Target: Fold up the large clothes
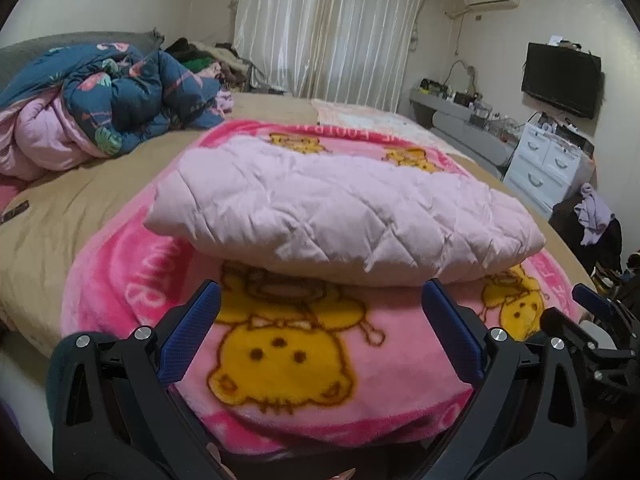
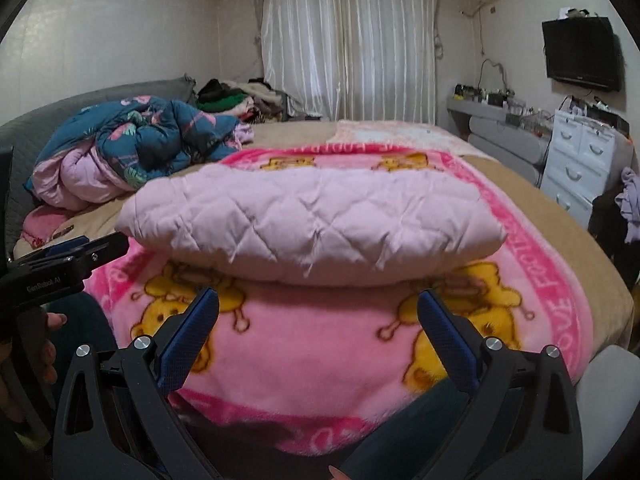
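A pale pink quilted garment (image 1: 340,216) lies folded into a thick rectangle on a pink cartoon blanket (image 1: 280,360) on the bed. It also shows in the right wrist view (image 2: 312,220), on the same blanket (image 2: 320,360). My left gripper (image 1: 320,292) is open and empty, just short of the bundle's near edge. My right gripper (image 2: 318,300) is open and empty, also just short of that edge. The left gripper shows at the left edge of the right wrist view (image 2: 72,256).
A crumpled blue flowered duvet (image 1: 120,100) lies at the back left of the tan bed (image 1: 80,208). More clothes (image 2: 232,100) are piled behind it. White drawers (image 2: 580,160), a grey desk and a wall TV (image 2: 580,52) stand on the right.
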`<state>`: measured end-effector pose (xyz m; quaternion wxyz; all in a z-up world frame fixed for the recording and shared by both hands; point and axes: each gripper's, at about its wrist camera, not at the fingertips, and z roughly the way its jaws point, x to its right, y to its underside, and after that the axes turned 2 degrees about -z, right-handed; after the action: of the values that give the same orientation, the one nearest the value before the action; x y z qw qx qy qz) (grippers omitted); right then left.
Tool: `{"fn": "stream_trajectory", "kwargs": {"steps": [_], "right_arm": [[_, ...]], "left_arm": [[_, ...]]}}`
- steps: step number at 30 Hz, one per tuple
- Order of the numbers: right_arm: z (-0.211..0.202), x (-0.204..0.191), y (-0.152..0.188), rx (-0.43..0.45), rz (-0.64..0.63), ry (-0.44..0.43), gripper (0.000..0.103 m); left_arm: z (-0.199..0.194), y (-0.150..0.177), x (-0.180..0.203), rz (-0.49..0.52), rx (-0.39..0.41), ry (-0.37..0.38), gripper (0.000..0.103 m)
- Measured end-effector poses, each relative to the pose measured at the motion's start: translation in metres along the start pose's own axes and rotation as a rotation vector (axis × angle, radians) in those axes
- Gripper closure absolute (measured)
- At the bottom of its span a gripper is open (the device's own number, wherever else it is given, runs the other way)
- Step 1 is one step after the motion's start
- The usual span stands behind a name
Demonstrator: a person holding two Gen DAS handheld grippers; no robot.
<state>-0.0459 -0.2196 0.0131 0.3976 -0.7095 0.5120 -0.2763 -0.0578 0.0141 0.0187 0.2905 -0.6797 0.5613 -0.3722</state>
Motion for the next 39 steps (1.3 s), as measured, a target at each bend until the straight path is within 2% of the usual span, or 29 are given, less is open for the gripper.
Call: {"fn": "stream_trajectory", "kwargs": {"steps": [3,10,13,20,39], "right_arm": [[0.009,0.004,0.003,-0.034,0.017,0.01,0.004],[0.013,0.006,0.005,-0.044,0.018,0.004,0.004],[0.013,0.008,0.006,-0.045,0.02,0.002,0.004],[0.014,0.009,0.008,-0.042,0.021,-0.002,0.004],[0.01,0.007,0.01,-0.029,0.018,0.001,0.004]], "left_arm": [[0.006,0.005,0.004,0.01,-0.027,0.006,0.009],[0.012,0.011,0.013,0.036,-0.048,0.012,0.009],[0.011,0.012,0.016,0.058,-0.044,-0.008,0.009],[0.007,0.01,0.016,0.043,-0.02,0.006,0.009],[0.008,0.01,0.015,0.046,-0.028,-0.007,0.009]]}}
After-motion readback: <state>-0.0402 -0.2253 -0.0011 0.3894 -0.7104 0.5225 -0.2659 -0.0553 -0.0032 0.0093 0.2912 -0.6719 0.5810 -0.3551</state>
